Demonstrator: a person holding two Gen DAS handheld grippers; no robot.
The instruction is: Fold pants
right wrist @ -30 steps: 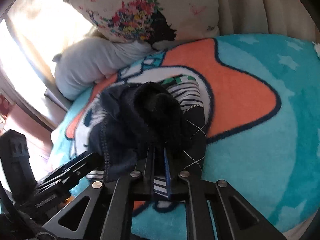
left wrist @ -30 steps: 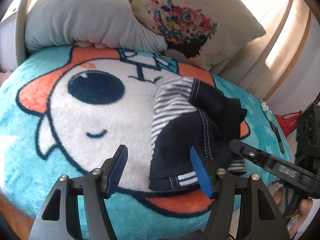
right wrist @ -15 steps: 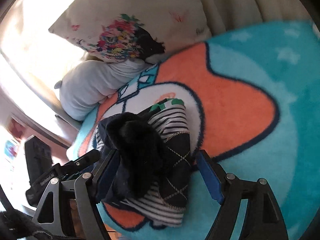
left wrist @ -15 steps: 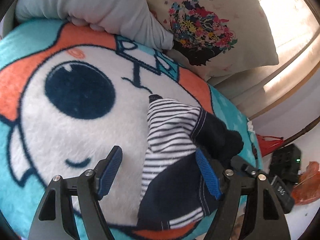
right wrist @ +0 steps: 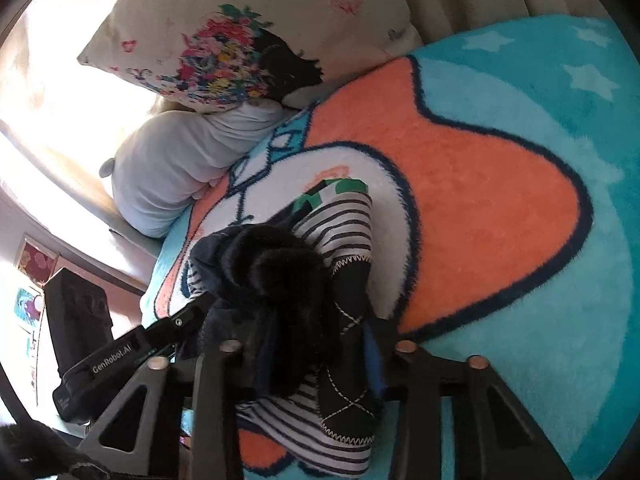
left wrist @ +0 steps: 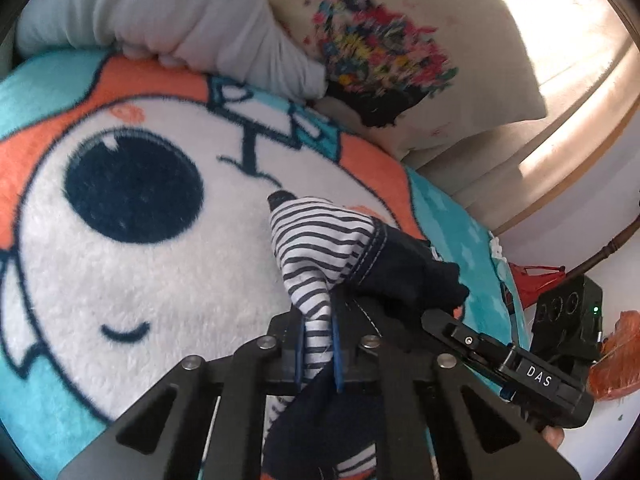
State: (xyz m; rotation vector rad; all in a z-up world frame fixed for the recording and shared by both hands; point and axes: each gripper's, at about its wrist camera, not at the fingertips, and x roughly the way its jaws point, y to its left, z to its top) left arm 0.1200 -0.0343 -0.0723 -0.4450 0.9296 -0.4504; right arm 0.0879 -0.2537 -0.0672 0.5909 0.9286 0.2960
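Fluffy blue, orange and white is what I see most: a round cartoon blanket [left wrist: 120,248] with a big dark eye on it. The pants [left wrist: 332,248] lie bunched up on the near right part of it. They are dark navy with a white-and-navy striped lining, and in my right view I can see a bit of green at their far end [right wrist: 340,188].

My left gripper [left wrist: 318,354] has its jaws clenched on a striped fold of the pants, with the cloth pinched thin between the two blue pads [left wrist: 337,360]. Dark cloth hangs down under them.

My right gripper [right wrist: 304,360] sits over the near end of the pants [right wrist: 280,280]. A thick lump of dark fuzzy cloth fills the space between its jaws, and I can see one blue pad [right wrist: 372,356] pressed against the cloth, so it is grasping the pants too.

Each gripper shows in the other one's view, just beside the pants.

At the far side lie a grey pillow [left wrist: 160,12] and a cream pillow with bright flowers [left wrist: 400,48], touching each other.
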